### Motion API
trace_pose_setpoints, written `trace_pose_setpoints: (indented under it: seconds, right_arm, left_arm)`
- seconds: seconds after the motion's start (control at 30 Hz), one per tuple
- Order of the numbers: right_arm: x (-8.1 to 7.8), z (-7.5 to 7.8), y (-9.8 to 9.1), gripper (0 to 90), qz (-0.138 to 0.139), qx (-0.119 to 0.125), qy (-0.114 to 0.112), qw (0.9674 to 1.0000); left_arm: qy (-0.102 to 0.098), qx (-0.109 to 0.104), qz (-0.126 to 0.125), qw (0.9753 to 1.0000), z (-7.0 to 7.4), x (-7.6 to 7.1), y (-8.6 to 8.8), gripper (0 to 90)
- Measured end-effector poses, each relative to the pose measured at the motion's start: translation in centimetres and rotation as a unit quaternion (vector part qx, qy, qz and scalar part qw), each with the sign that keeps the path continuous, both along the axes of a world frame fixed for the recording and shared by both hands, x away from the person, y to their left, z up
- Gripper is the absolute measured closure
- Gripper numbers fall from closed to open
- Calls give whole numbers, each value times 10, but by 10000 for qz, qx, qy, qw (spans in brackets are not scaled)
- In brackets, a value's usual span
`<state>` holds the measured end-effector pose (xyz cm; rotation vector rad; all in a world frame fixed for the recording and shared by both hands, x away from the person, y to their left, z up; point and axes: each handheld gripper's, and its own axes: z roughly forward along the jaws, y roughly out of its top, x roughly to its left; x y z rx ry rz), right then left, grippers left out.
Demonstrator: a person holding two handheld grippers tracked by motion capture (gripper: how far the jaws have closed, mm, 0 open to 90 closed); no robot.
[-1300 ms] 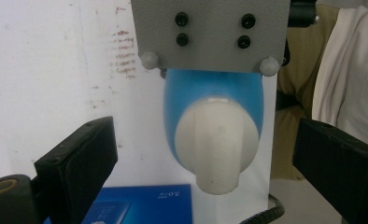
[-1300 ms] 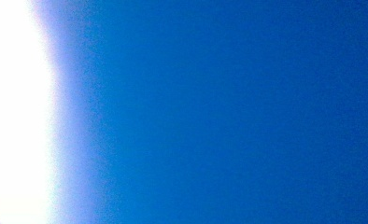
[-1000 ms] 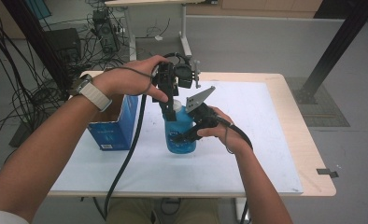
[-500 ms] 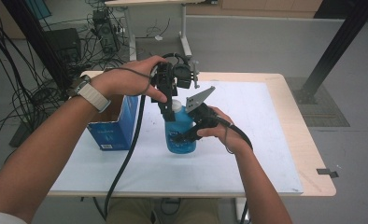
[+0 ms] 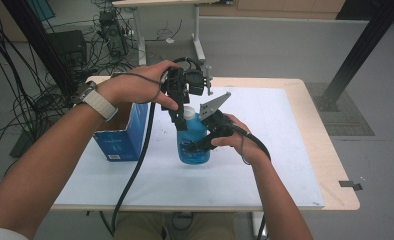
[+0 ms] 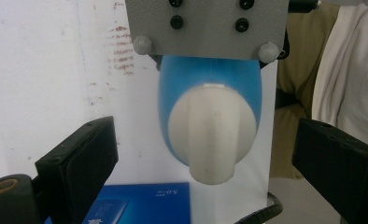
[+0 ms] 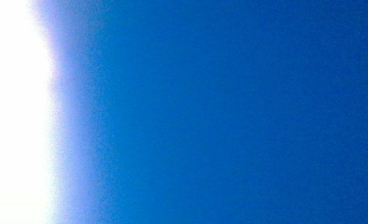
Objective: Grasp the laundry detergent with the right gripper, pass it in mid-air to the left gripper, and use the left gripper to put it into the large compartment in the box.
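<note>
A blue bottle [image 5: 191, 146] with a white cap [image 5: 189, 113] stands upright on the white mat [image 5: 265, 150]. From the right, my right gripper [image 5: 203, 145] is shut on the bottle's body; its grey plate [image 5: 214, 105] points up and back. In the right gripper view the blue bottle wall [image 7: 219, 112] is pressed close to the camera. My left gripper [image 5: 181, 119] hangs over the bottle from above, pointing down. In the left gripper view its jaws stand wide apart on either side of the white cap [image 6: 212, 135], and neither one touches it.
An open blue carton [image 5: 127, 132] stands just left of the bottle, under my left forearm; its top edge is seen as blue carton [image 6: 140, 200]. The left gripper's black cable [image 5: 135, 170] trails off the table's front edge. The mat stretches out to the right of the bottle.
</note>
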<state>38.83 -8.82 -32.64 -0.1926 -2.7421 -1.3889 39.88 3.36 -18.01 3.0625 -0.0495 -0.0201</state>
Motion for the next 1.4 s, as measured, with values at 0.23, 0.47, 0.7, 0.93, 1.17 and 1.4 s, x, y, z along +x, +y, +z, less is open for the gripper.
trace_pose_setpoints:
  seconds: [0.23,0.47,0.7,0.93,1.17,1.4]
  right_arm:
    - [0,0,-1,432,-19,-8,-2,10000]
    - [0,0,-1,432,-13,-5,-17,10000]
    - [0,1,-1,432,-22,9,-6,10000]
    - [0,0,-1,432,-22,2,-15,10000]
    - [0,0,-1,432,-25,15,6,10000]
    - [1,0,-1,432,-21,-8,-5,10000]
  left_arm:
    - [7,-22,14,10000,-1,0,1,73]
    - [-1,-4,20,10000,0,0,1,74]
    - [3,-2,25,10000,0,0,2,74]
    - [14,-4,15,10000,-1,0,1,73]
    - [11,3,8,10000,-1,0,1,74]
    - [14,5,22,10000,-2,0,2,74]
